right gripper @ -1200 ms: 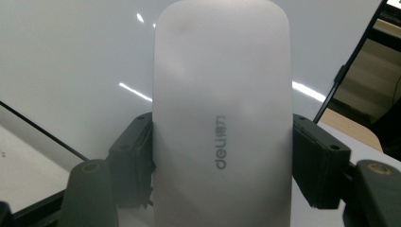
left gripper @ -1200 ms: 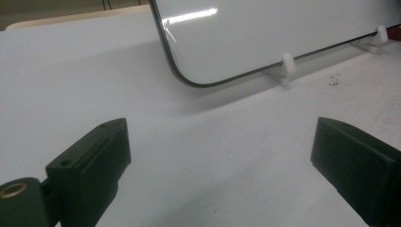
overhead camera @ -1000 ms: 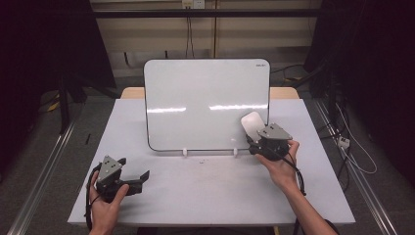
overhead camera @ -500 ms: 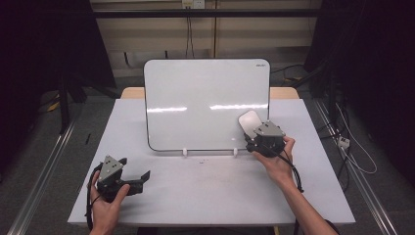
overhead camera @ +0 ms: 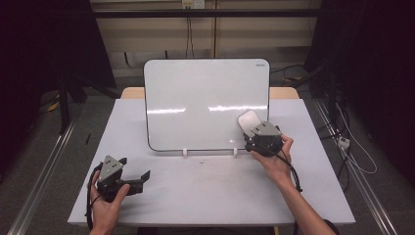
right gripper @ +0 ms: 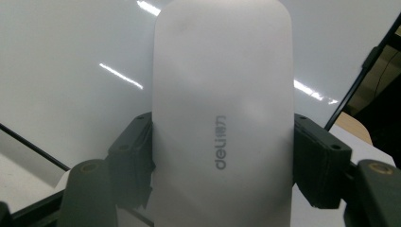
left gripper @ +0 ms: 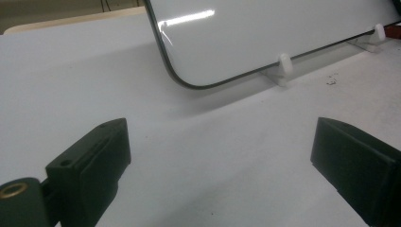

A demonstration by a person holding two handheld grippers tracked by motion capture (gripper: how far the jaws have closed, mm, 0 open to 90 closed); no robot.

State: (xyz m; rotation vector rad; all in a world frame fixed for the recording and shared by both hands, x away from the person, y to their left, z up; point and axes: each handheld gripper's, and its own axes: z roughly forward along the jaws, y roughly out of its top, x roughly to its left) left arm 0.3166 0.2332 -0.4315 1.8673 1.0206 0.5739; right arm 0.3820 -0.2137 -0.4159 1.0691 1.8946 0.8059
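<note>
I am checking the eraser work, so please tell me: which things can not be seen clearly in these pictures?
- Eraser underside: right gripper view, hidden by its own body; contact with the whiteboard unclear.
- Eraser's lower end: cut by the bottom edge.
- Whiteboard logo: high view, too small.
- Left gripper: jaw bases cut off.

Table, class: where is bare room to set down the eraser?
Free: the table between the left gripper and the right gripper, before the whiteboard; also left of it. Crowded: where the eraser meets the whiteboard.
</note>
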